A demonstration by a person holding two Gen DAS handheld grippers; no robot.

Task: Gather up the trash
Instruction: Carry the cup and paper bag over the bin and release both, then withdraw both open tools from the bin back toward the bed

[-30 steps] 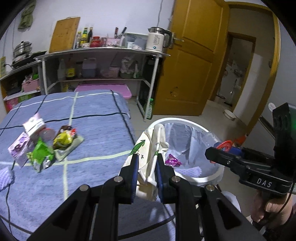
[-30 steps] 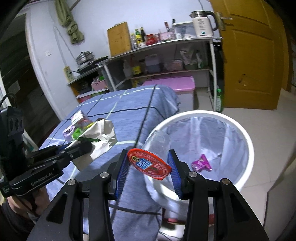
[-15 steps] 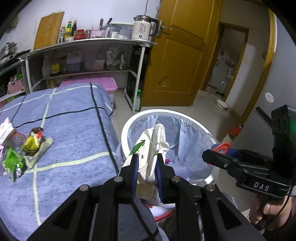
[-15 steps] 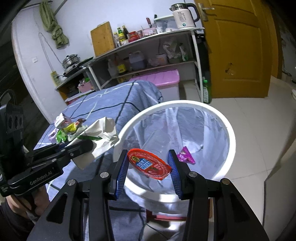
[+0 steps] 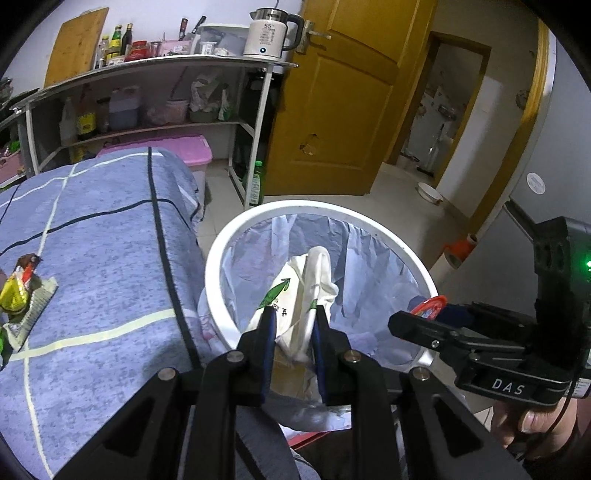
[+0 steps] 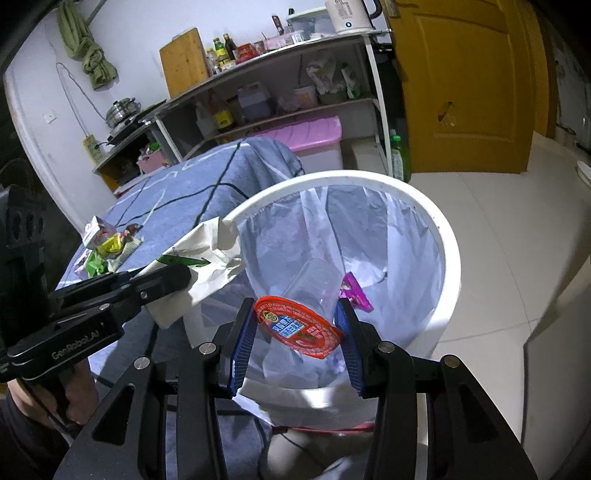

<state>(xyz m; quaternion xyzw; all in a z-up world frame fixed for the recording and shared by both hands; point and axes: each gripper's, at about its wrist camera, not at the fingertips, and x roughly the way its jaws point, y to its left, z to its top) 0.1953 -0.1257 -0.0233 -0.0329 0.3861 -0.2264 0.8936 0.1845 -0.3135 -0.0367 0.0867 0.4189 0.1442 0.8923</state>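
My left gripper (image 5: 291, 314) holds a crumpled white paper bag (image 5: 295, 280) with green print over the white trash bin (image 5: 332, 210). Its jaws are opening, with the bag still touching both pads. My right gripper (image 6: 297, 306) is shut on a clear plastic cup with a red foil lid (image 6: 295, 326), held over the near rim of the bin (image 6: 443, 236). A purple wrapper (image 6: 354, 291) lies at the bottom of the lined bin. The left gripper (image 6: 181, 275) and the bag (image 6: 210, 243) reach in from the left in the right wrist view.
Several snack wrappers (image 5: 18, 291) lie on the blue checked bedspread (image 5: 110, 240) left of the bin. Behind stand a metal shelf rack (image 5: 147, 70) with a kettle (image 5: 266, 33), a pink box (image 5: 184, 147), a green bottle (image 5: 256, 184) and a yellow door (image 5: 343, 92).
Both grippers moved from beside the bed to over the bin and dipped lower. The bag and the lidded cup now hang above the bin's opening. The left jaws stand slightly wider.
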